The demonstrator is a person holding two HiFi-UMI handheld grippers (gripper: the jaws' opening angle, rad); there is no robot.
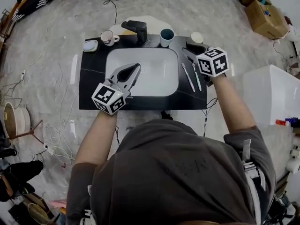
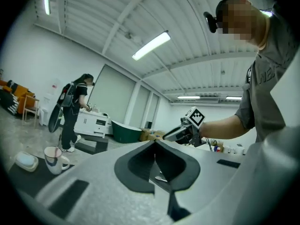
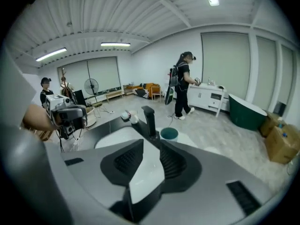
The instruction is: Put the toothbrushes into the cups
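Step in hand, as I judge it: the approach. Nothing is picked up yet.

- The two toothbrushes (image 1: 188, 77) lie flat on the black surface (image 1: 93, 86), right of the white basin (image 1: 154, 71). They are side by side, near parallel, with slim pale handles.
- The cups stand upright along the top edge of the surface. The teal cup (image 1: 167, 36) is right of the faucet (image 1: 138, 29) and the white mug (image 1: 108, 37) is left of it. Neither holds a brush.
- The right hand-held gripper (image 1: 191, 50) is at upper right, its jaws partly parted with nothing between them. Only the basin shows through the gap. Its tips lie just above the brushes in frame.
- The left hand-held gripper (image 1: 136, 69) is over the basin's left part, its jaw tips together and empty.

Next move, judged: the right one drops onto one brush, straddles the handle across its width and closes low against the hard surface. A thin handle may skid or roll, and the neighbouring brush is close enough to be nudged.
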